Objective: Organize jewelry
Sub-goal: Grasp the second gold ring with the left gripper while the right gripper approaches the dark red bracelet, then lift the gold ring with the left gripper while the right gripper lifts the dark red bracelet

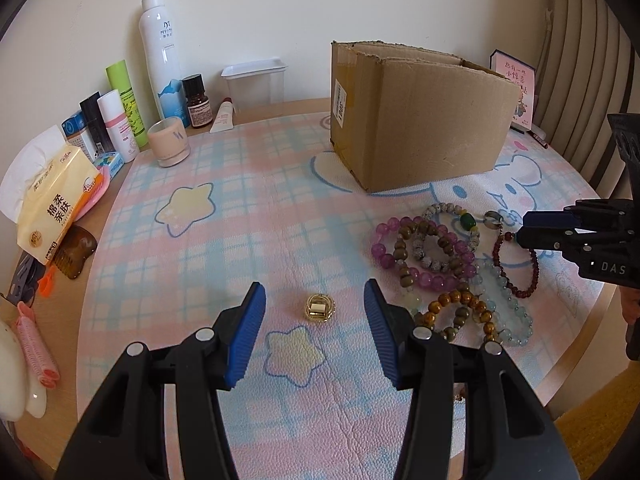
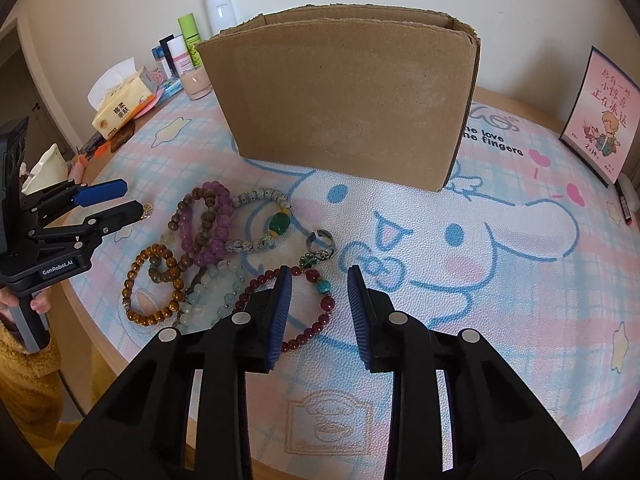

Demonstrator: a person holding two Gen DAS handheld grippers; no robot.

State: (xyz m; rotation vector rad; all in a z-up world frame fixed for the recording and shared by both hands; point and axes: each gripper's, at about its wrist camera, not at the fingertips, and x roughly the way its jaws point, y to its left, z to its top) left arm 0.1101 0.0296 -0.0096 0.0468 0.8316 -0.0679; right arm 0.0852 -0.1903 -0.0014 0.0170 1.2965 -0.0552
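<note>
A gold ring [image 1: 319,308] lies on the mat between the open fingers of my left gripper [image 1: 316,312]. A pile of bead bracelets [image 1: 436,256] lies to its right, also seen in the right wrist view [image 2: 200,256]. A dark red bead bracelet [image 2: 308,308] with a turquoise bead lies between the open fingers of my right gripper [image 2: 320,308]. A silver ring [image 2: 322,242] lies beyond it. An open cardboard box [image 1: 416,116] stands behind the jewelry, and shows in the right wrist view [image 2: 344,92]. The right gripper also shows in the left wrist view [image 1: 520,230], and the left one in the right wrist view [image 2: 132,200].
Toiletry bottles [image 1: 160,56], a cup [image 1: 168,142], a tissue pack [image 1: 56,204], combs and hair rollers crowd the table's left side. A clear plastic container [image 1: 256,82] stands at the back. A pink card [image 2: 600,112] leans at the right. The table's edge [image 1: 580,360] runs close on the right.
</note>
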